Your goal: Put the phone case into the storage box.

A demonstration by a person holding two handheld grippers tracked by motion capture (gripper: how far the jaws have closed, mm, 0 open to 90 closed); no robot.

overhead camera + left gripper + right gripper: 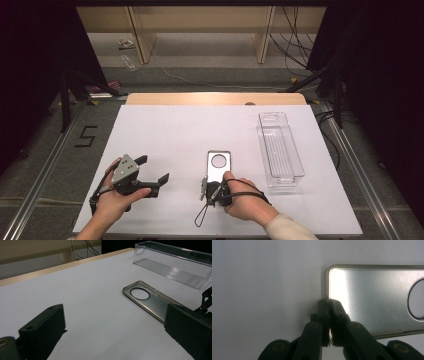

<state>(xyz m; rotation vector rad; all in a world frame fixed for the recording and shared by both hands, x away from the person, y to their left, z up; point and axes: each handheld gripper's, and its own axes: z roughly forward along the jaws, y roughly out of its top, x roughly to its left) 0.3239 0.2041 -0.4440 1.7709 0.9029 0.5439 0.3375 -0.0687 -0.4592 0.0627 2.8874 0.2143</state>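
Note:
A clear phone case [218, 167] with a round camera hole lies flat on the white table, near the front centre. My right gripper [216, 184] comes from the near side, and its jaws are shut on the case's near edge. In the right gripper view the gripper [328, 301] pinches the rim of the phone case [372, 297] at one corner. My left gripper [153, 169] is held in a hand at the front left, open and with nothing between its jaws. The left gripper view looks between the spread jaws of that gripper [115, 315] to the phone case [150, 298] at the right.
A long clear plastic tray [299, 165] stands at the right of the table, beyond the case; its wall [175, 255] rises at the far right in the left gripper view. The table's wooden far edge [215, 98] borders the floor, with shelving and cables behind.

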